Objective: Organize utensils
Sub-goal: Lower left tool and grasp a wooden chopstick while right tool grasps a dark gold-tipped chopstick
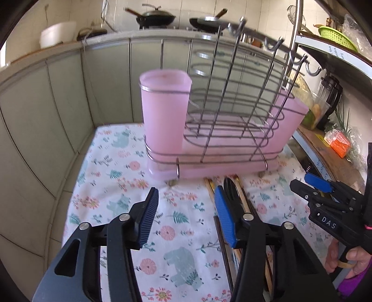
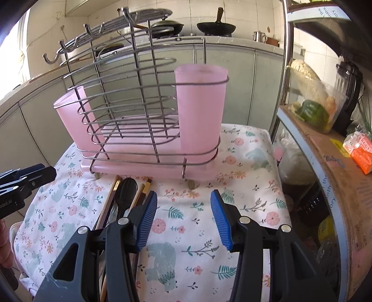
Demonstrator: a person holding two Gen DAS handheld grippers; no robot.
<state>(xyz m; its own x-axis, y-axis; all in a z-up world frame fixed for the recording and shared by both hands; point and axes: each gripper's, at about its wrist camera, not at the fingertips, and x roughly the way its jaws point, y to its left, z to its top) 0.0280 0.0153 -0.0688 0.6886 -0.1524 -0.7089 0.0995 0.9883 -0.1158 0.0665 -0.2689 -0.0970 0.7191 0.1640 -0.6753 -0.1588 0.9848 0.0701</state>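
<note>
A wire utensil rack (image 1: 234, 97) (image 2: 130, 97) with hooks along its top stands on a pink drip tray (image 1: 220, 165) on the floral cloth. A tall pink cup (image 1: 165, 111) (image 2: 200, 111) sits at one end and a second pink cup (image 2: 69, 120) at the other. In front of the rack lie a black spoon (image 2: 126, 192) (image 1: 230, 188) and several chopsticks (image 2: 111, 197) (image 1: 209, 188). My left gripper (image 1: 186, 192) hovers open over the cloth, with the utensils just right of its right finger. My right gripper (image 2: 183, 195) is open too, the utensils beside its left finger.
Grey cabinets (image 1: 58, 104) curve behind the table, with woks (image 1: 155, 17) on the stove above. A shelf (image 2: 325, 148) at the right holds a bag of vegetables (image 2: 311, 111), an orange box (image 2: 360, 151) and a blender. A hand (image 1: 348, 262) holds the right gripper.
</note>
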